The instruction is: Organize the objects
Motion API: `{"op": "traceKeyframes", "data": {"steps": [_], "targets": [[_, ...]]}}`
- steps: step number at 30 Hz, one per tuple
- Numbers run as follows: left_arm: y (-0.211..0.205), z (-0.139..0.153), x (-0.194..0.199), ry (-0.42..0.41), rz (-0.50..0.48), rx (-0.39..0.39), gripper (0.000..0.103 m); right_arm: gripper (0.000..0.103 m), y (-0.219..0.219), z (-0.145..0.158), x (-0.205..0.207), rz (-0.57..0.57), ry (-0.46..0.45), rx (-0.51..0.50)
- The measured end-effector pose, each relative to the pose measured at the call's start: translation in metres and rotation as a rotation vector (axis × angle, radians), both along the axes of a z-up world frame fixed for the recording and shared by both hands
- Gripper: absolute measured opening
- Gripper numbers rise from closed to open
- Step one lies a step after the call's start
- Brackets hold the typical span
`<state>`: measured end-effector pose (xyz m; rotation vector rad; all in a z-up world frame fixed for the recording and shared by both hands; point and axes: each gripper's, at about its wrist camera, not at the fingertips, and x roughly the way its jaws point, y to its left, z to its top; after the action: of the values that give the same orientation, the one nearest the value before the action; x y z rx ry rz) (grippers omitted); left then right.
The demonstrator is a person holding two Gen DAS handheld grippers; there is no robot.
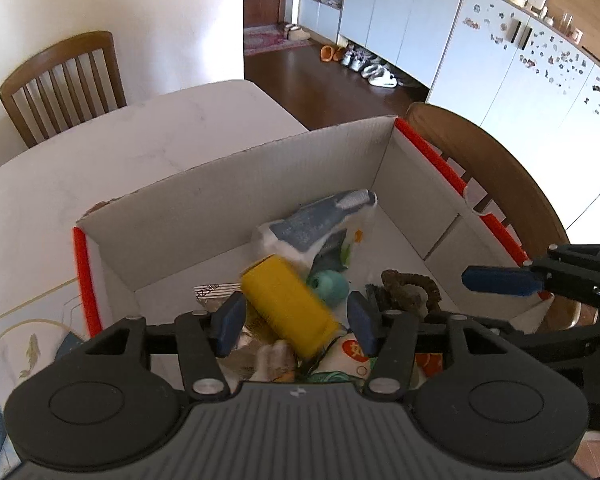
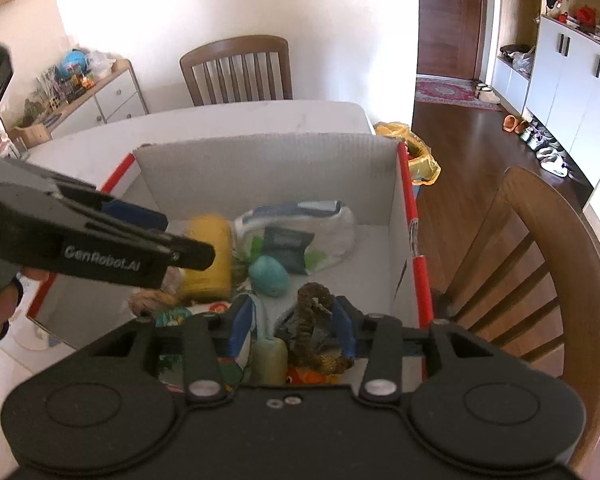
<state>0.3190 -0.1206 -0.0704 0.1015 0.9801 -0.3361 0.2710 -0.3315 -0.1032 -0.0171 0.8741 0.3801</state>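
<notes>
A cardboard box (image 1: 228, 184) with red-taped edges stands on a white table (image 1: 120, 140) and holds a heap of small household things. Over its near end hangs the left gripper (image 1: 296, 320), jaws parted, blue pads clear of the blurred yellow cylinder (image 1: 290, 304) that lies between and just beyond them; nothing is clamped. In the left wrist view the cylinder's long axis runs slantwise, one end toward the far left of the box, the other toward the near right. A teal ball (image 1: 328, 288) sits just beside its right flank, and a white and blue pouch (image 1: 320, 228) lies farther back.

To the right, the right gripper (image 2: 292, 328) hovers over a brown coiled scrunchie (image 2: 314, 320), which stands between its spread blue pads; whether either pad touches it cannot be told. The scrunchie's length runs roughly near to far. A pale green roll (image 2: 270, 360) lies just left of it.
</notes>
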Motion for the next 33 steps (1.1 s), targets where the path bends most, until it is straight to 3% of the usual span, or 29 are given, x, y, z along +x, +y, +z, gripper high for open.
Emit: {"op": "traceKeyframes", "data": {"steps": [19,23,26,33], "targets": [[0.048,0.064,-0.081,-0.176,0.007,-0.086,0.061,0.054,0.025,0.053,-0.05,-0.059,-0.105,0.051],[0.058,0.073,-0.098,-0.213,-0.001,-0.109,0.075,0.063,0.031,0.062,-0.062,-0.08,-0.13,0.06],[0.066,0.08,-0.109,-0.24,-0.005,-0.125,0.081,0.063,0.036,0.067,-0.07,-0.093,-0.146,0.063],[0.084,0.089,-0.129,-0.275,-0.006,-0.149,0.088,0.081,0.047,0.076,-0.086,-0.133,-0.185,0.08]]}}
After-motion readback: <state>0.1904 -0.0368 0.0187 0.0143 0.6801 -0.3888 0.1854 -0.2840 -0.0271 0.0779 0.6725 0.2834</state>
